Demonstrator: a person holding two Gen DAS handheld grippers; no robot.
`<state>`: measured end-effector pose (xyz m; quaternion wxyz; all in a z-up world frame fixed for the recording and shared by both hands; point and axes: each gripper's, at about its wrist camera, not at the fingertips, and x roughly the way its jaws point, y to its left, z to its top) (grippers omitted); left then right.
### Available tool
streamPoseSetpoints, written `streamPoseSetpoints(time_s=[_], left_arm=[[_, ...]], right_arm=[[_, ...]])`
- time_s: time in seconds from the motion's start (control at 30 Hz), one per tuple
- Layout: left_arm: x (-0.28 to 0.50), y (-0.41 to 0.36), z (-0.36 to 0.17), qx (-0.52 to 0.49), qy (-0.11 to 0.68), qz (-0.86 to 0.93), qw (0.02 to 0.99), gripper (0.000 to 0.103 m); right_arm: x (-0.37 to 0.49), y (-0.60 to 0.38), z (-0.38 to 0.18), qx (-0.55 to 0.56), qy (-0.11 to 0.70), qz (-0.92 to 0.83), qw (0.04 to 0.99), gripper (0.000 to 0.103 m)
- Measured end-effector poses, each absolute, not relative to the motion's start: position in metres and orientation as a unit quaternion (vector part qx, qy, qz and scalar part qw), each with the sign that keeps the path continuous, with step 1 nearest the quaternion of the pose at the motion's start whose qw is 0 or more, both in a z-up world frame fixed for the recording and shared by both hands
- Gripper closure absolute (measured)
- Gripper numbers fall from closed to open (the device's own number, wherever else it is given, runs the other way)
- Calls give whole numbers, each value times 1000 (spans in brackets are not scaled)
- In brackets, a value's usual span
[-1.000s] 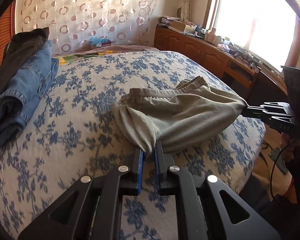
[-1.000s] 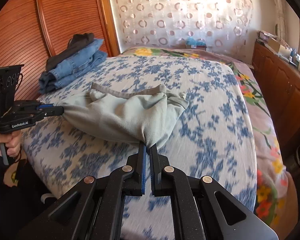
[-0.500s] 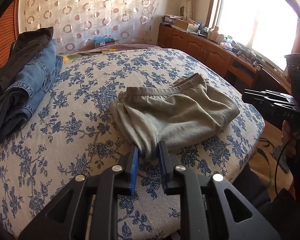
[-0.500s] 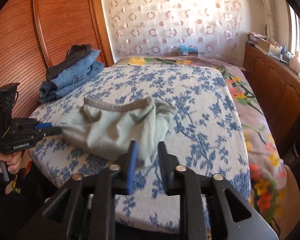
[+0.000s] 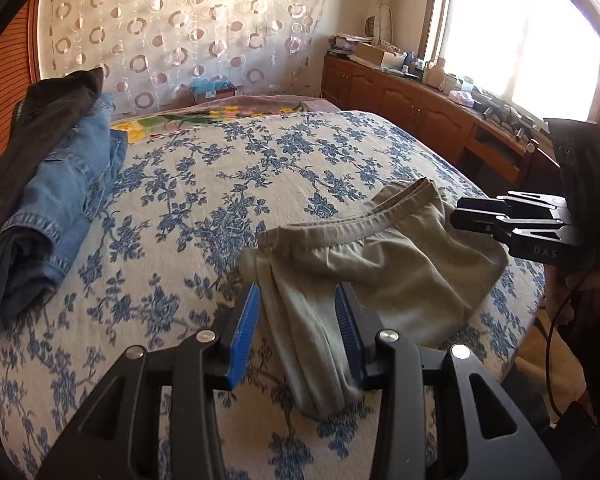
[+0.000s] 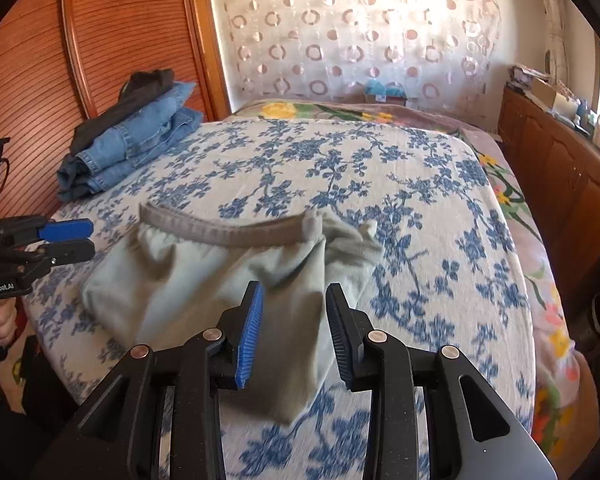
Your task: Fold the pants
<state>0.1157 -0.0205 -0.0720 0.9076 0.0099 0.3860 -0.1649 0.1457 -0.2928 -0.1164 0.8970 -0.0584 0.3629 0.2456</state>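
Observation:
Grey-green pants lie folded in a loose bundle on the bed near its front edge, with the waistband on the far side. My left gripper is open, its blue pads on either side of the bundle's left end without gripping it. My right gripper is open just above the bundle's right end. Each gripper also shows in the other's view: the right at the bundle's right edge, the left at its left edge.
The bed has a blue-flowered cover. Folded jeans with a dark garment on top are stacked at the far left, by a wooden headboard. Wooden cabinets run along the right under a window.
Both grippers have opened and let go of the pants, which now rest slack on the bed. Both grippers have drawn back slightly.

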Motion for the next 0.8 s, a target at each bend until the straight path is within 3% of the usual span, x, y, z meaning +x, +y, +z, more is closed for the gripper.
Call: streamPoseSetpoints(time_s=[0.27,0.37,0.5,0.63,0.7,0.8], left_arm=[[151,-29,-88,8,418,-174,892,64],[157,-29,-89,6,421,-174,890,64],[162,-29,-89,9,424,-162,891,64],[162,-28,-89,8,423,-163,891,64],[161,-28,-88,7,420,-166,892,64],[161,-30,-88,3,417,-174,892,64]], right_arm=[[183,-283,-117,-71,380,254,887,68],[193,-276,-117,-76,382,263,883,91],[199,-279,-110,-54,354,245,901,94],[200,-278,-112,-62,352,221,907,91],[198,-280,-113,-62,358,220,905,80],[191,-283,-113,-59,362,230,901,72]])
